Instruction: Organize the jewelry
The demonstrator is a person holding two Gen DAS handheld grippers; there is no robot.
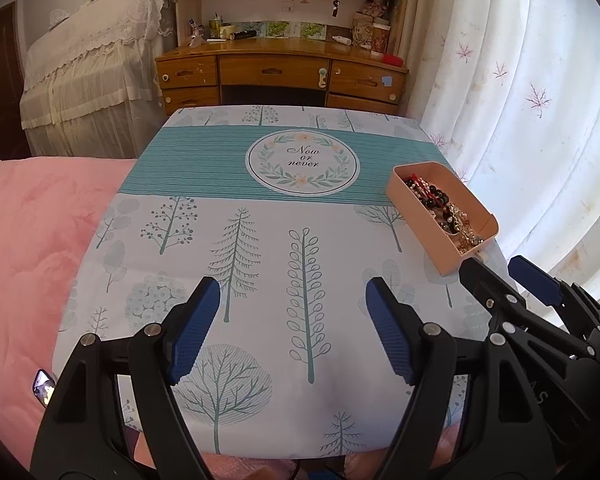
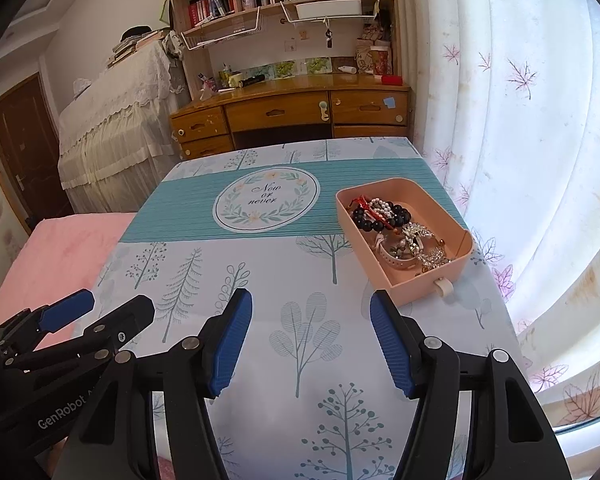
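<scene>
A pink tray (image 2: 428, 285) sits near the right edge of the table and holds several jewelry pieces: a black bead bracelet (image 2: 380, 218), pearls, a red cord, a silver brooch (image 2: 416, 233) and a white strap (image 2: 394, 260). My right gripper (image 2: 310, 296) hovers open over the tablecloth, just short and left of the tray, with nothing between its blue pads. My left gripper (image 1: 292, 284) is open and empty over the tree print, further left. In the left wrist view the tray (image 1: 420, 234) lies up right, with the right gripper (image 1: 494, 264) at its near corner. The left gripper (image 2: 116, 300) shows low left in the right wrist view.
The table wears a tree-print cloth (image 1: 260, 184) with a round "Now or never" emblem. A pink blanket (image 1: 32, 248) lies along the left side. A wooden desk (image 2: 292, 108) stands behind the table, and a white curtain (image 2: 540, 160) hangs close on the right.
</scene>
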